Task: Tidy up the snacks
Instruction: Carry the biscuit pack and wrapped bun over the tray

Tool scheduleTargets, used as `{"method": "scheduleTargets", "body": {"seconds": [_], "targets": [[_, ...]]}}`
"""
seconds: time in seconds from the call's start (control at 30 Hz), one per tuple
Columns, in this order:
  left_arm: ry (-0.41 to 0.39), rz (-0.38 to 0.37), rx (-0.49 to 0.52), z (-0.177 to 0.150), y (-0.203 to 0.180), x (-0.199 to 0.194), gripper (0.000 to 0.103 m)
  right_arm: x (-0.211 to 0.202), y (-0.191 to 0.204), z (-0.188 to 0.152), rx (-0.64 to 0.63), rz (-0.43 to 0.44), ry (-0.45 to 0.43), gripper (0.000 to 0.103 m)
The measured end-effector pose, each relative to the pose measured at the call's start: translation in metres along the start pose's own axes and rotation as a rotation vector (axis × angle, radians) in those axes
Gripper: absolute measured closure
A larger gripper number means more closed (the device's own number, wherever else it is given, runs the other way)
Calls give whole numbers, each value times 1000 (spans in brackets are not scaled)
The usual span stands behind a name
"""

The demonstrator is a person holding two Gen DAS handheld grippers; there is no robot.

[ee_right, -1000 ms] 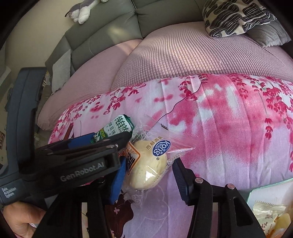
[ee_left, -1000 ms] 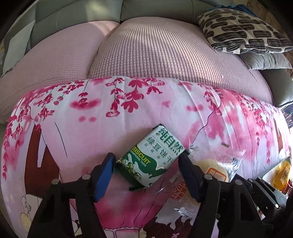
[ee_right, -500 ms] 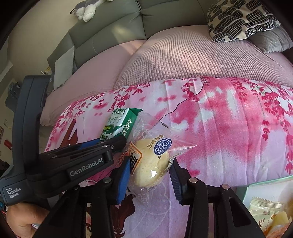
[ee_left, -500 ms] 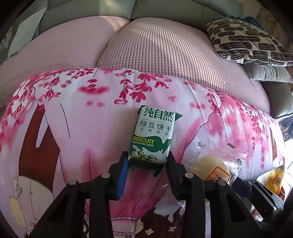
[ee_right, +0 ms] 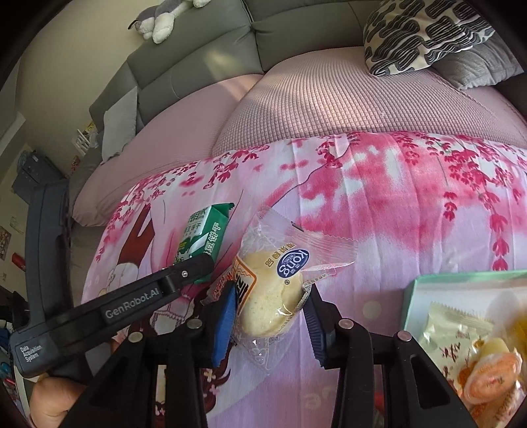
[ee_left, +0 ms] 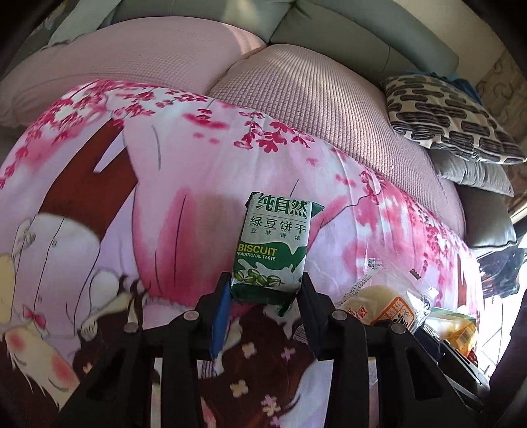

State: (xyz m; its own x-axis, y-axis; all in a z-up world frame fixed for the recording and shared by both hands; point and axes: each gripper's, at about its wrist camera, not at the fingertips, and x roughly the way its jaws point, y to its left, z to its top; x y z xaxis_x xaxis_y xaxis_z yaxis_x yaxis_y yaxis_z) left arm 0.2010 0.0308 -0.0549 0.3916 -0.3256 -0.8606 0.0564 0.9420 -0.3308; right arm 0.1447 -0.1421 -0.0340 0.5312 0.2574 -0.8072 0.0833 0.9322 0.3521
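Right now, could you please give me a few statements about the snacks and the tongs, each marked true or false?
1. The left tongs grip a green biscuit pack. True.
2. The right tongs are empty. False: they grip a wrapped bun.
3. A tray with snacks lies right of the bun. True.
4. The blanket is plain grey. False: it is pink and flowered.
5. A plush toy sits on the sofa back. True.
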Motion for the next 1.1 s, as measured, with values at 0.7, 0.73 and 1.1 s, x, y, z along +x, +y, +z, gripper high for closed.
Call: {"method": "scheduleTargets", "body": {"seconds": [0.7, 0.73, 1.1], "targets": [[-102, -31, -46, -85, -27, -76, 63, -91, -4, -68, -19, -62, -68, 60], [-106, -31, -41, -88, -30, -78, 63, -95, -5, -72, -18, -69, -72, 60], [-127, -41, 84, -95, -73, -88, 63, -123, -35, -82, 35, -140, -102, 60]]}}
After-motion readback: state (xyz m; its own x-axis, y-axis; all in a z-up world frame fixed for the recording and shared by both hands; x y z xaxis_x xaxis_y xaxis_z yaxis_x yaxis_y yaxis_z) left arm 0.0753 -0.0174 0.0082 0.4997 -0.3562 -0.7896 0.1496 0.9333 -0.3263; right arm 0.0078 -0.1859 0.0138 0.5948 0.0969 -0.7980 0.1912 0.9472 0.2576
